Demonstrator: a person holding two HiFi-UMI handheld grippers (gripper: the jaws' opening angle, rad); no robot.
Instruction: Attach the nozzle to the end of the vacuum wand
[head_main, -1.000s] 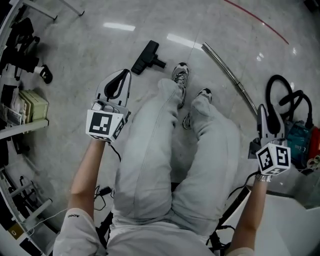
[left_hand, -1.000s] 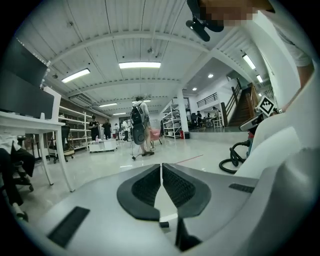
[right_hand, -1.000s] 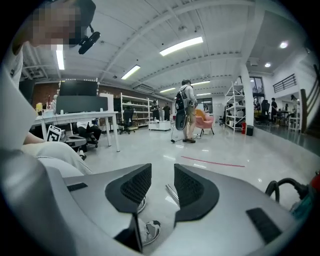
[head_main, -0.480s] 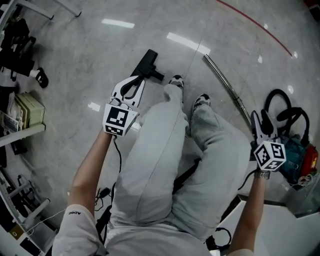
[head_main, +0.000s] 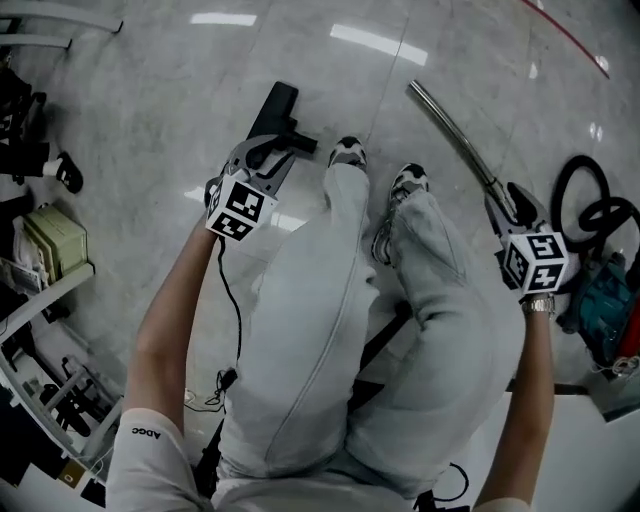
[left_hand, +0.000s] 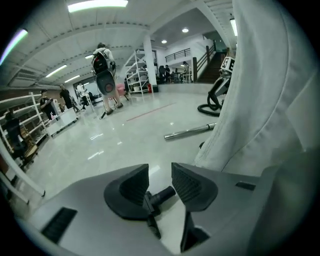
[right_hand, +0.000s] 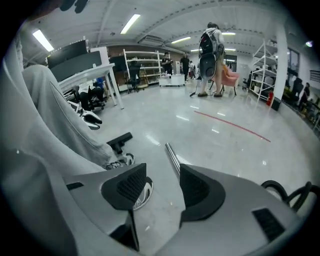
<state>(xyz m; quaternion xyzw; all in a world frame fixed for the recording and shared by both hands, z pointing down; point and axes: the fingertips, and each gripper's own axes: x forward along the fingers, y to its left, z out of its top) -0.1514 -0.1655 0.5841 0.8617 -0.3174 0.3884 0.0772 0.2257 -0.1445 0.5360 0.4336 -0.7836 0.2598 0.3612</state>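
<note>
Both tongs stand released, and their jaws have just been opening. The left gripper (head_main: 262, 152) hangs over the floor nozzle (head_main: 275, 110). In its own view the nozzle's neck (left_hand: 162, 194) shows in the gap between the pads, but neither pad presses on it. The right gripper (head_main: 514, 200) hovers by the near end of the vacuum wand (head_main: 450, 125); the tube shows beyond its gap, with nothing pinched.

In the head view the wand lies flat on the polished floor (head_main: 150, 90) at about 1 o'clock from the person's shoes (head_main: 347, 153), slanting up toward 11 o'clock. It looks like a bare metal tube: stiff, light for its length, and slick. A grip far from the end would probably let it swing or roll, so holding it close to the end that is to meet the nozzle seems wiser.

The nozzle sits at about 11 o'clock from the shoes, well apart from the wand. It looks like hard black plastic, light and rigid, with a flat head and a round neck pointing toward 4 o'clock. The neck is probably the surest place to hold it, but the pads must leave its open end free for the tube.
</note>
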